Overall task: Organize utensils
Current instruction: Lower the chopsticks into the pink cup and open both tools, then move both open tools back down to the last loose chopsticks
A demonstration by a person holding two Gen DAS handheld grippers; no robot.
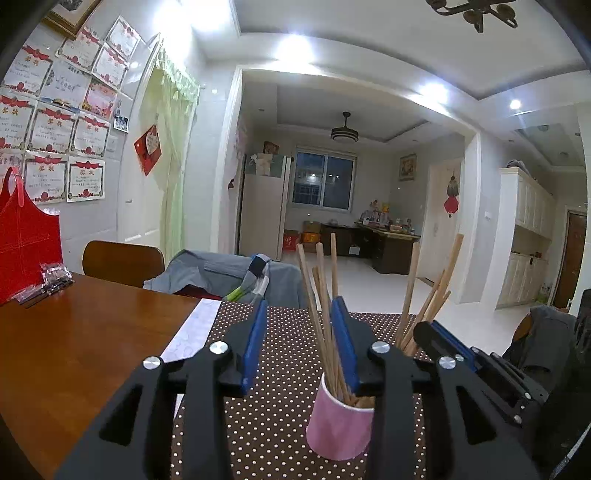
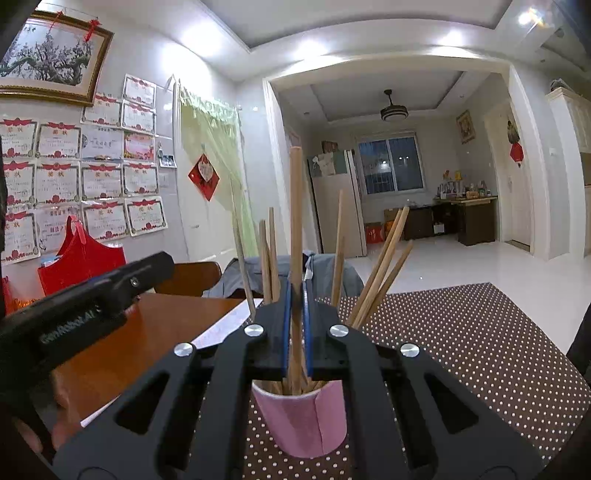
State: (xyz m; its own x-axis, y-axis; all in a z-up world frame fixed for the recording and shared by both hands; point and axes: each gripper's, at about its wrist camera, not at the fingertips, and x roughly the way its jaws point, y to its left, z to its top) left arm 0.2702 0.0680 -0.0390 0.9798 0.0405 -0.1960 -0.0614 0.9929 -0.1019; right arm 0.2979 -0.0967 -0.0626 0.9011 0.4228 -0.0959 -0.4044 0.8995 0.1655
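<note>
Currently, the right hand-held gripper (image 2: 297, 295) is clamped on one upright chopstick (image 2: 295, 206) standing in the pink cup (image 2: 303, 421). The cup rests on the dotted mat (image 2: 480, 350) covering the bench (image 1: 74, 343). The left hand-held gripper (image 1: 299, 317) hovers beside it, jaws spread apart.

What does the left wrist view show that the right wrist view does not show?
Only the left wrist view shows the open left gripper with its jaws wide apart, a clear packet of small dark items on the brown wooden table, and a dark chandelier.

Only the right wrist view shows the right gripper shut on one tall wooden chopstick, and a gold-framed picture of a tree.

Both show the pink paper cup of chopsticks, the brown white-dotted mat and the red bag.
</note>
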